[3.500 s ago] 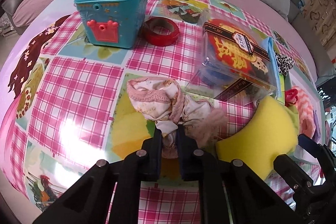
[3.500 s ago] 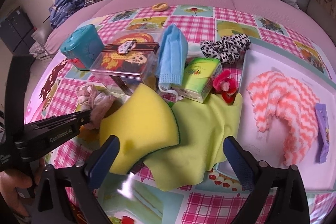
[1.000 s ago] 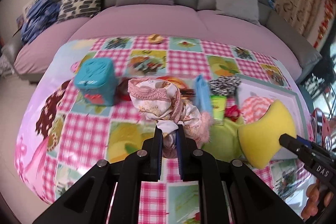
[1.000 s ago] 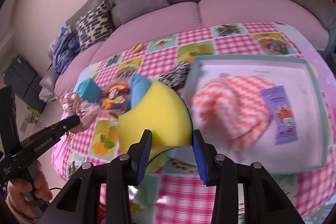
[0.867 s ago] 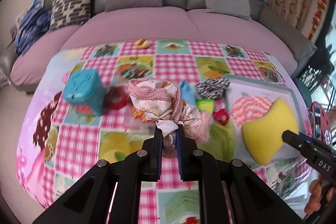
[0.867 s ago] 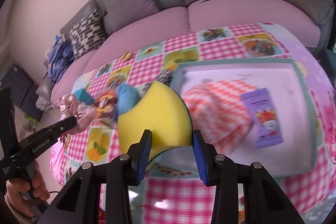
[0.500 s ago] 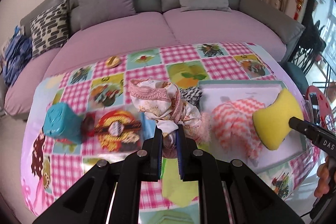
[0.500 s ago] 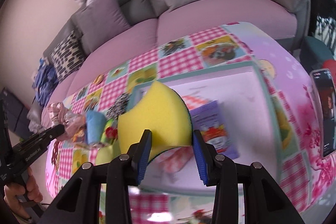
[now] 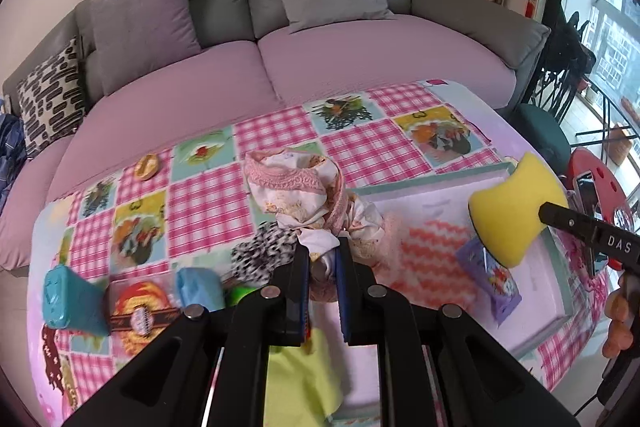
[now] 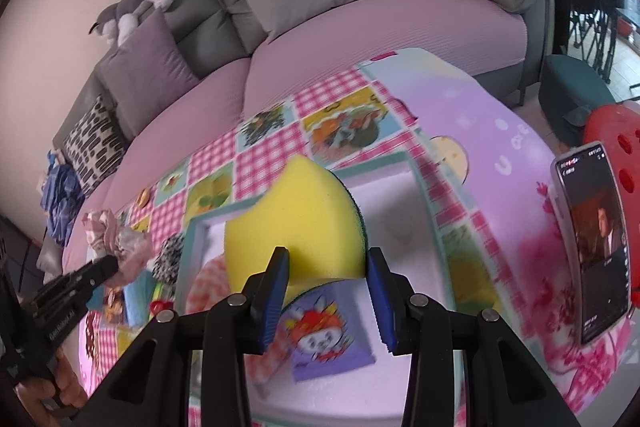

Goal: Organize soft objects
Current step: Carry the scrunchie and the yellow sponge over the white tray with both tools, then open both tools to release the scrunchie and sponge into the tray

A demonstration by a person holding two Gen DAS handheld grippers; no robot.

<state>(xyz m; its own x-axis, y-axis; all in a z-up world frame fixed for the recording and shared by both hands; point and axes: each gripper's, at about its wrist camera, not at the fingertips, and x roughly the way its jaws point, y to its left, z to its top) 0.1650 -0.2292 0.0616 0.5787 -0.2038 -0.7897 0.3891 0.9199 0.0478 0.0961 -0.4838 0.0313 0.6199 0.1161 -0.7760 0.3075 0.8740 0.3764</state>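
My left gripper [image 9: 322, 255] is shut on a bunched pink-and-white floral cloth [image 9: 296, 187], held in the air over the table; the same cloth [image 10: 114, 239] shows at the left of the right wrist view. My right gripper [image 10: 326, 261] is shut on a yellow sponge [image 10: 294, 215], carried above the white tray [image 10: 424, 187]. In the left wrist view the sponge [image 9: 514, 215] hangs over the tray's [image 9: 536, 327] right part. In the tray lie an orange-and-white zigzag cloth [image 9: 428, 259] and a purple packet [image 10: 324, 343].
On the checked tablecloth stand a teal box [image 9: 68, 303], a clear box with a red label [image 9: 138, 311], a blue mask [image 9: 198, 287], a black-and-white scrunchie [image 9: 264, 251] and a yellow-green cloth [image 9: 304, 375]. A phone [image 10: 592, 247] stands at the right. A sofa lies behind.
Both grippers have swept to the right with their loads: the sponge now hangs over the tray and the floral cloth sits near the tray's left edge. The views have rolled somewhat.
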